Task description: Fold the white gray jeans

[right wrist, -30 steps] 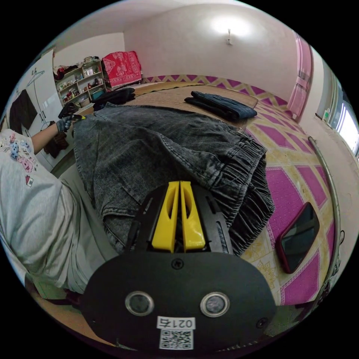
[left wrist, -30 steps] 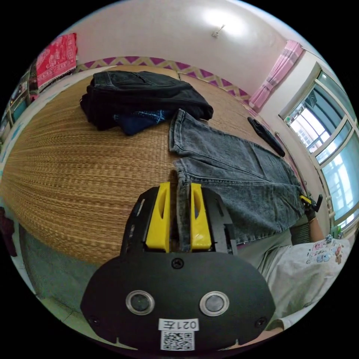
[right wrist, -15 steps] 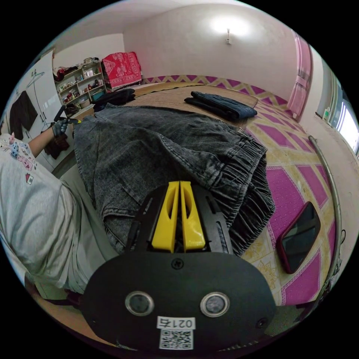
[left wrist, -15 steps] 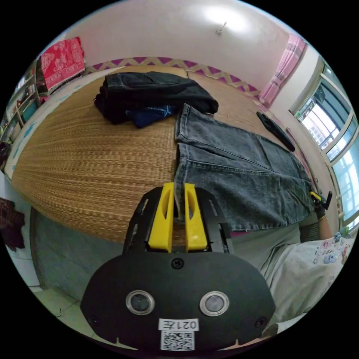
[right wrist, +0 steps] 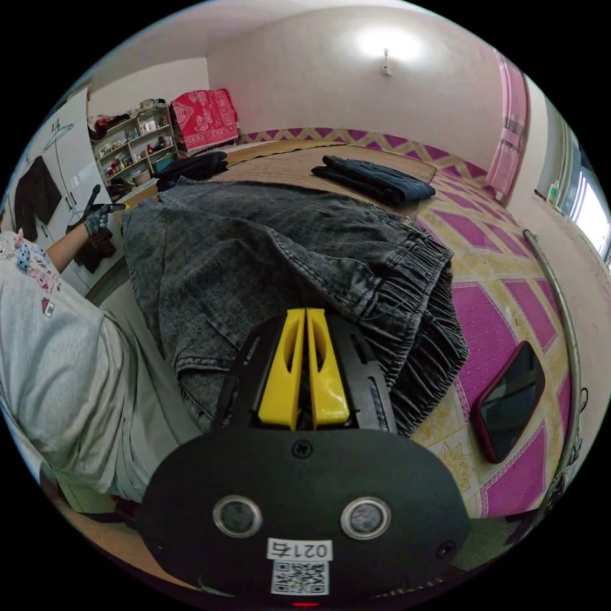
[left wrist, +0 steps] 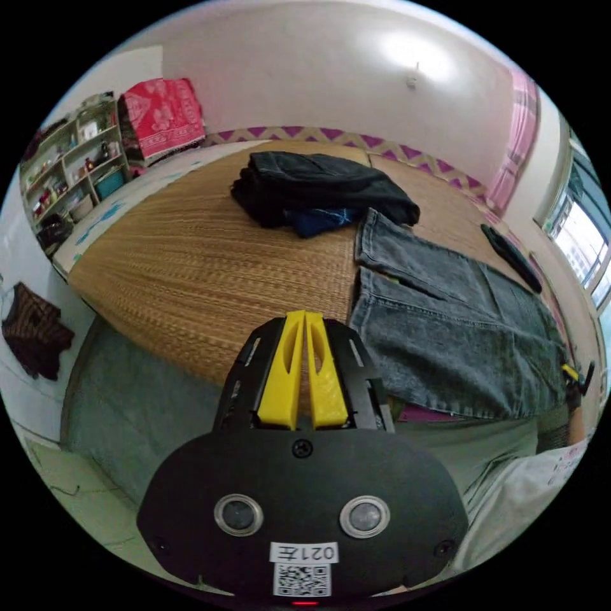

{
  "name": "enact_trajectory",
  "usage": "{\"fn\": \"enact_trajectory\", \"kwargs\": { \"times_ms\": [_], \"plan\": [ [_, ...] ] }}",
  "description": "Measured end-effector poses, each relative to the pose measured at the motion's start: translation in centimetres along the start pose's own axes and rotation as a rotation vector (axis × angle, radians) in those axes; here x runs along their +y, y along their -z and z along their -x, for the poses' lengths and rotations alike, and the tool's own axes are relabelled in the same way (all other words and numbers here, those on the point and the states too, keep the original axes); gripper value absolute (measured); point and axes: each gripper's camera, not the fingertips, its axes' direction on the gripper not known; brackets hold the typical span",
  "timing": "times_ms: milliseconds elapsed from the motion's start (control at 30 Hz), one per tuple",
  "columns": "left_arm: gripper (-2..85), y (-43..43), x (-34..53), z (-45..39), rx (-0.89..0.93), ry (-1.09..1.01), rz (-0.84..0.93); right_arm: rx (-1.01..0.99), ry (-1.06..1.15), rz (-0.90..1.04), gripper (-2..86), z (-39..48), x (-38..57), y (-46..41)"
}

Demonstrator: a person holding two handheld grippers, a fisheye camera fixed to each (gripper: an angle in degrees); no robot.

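- Gray jeans (left wrist: 445, 318): faded, washed denim, spread flat on woven straw mat (left wrist: 210, 254) of bed.
- Legs side by side, hems near dark folded clothes pile (left wrist: 312, 191).
- Waistband (right wrist: 420, 318) elasticated, bunched, lying on patterned purple mat (right wrist: 509, 305).

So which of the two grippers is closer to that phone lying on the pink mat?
Right. The right gripper sits at the jeans waistband, just beside the phone. The left gripper is off past the trouser hems.

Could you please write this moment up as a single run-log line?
stage: jeans spread flat | left gripper: shut, off hem | right gripper: shut on gray jeans waistband | surface: woven mat | nearby: dark folded clothes, phone
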Motion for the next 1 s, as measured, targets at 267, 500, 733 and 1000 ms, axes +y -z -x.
{"fn": "enact_trajectory", "kwargs": {
  "times_ms": [267, 500, 733, 1000],
  "plan": [
    [8.7, 2.4, 5.7, 1.1, 0.278, 0.182, -0.031, 0.122, -0.155, -0.129, -0.3, -0.4, 1.4, 4.9],
    [9.2, 2.7, 8.4, 3.7, 0.297, 0.405, -0.123, 0.038, -0.709, -0.381, 6.3, -3.2, 11.7, 11.9],
    [9.1, 1.0, 9.4, 4.6, 0.318, 0.467, -0.099, -0.171, -1.097, -0.516, 8.7, -6.6, 21.4, 11.7],
    [8.2, -1.7, 8.6, 5.3, 0.384, 0.431, -0.065, -0.418, -1.179, -0.546, 9.4, -9.5, 22.4, 7.5]
  ]
}}
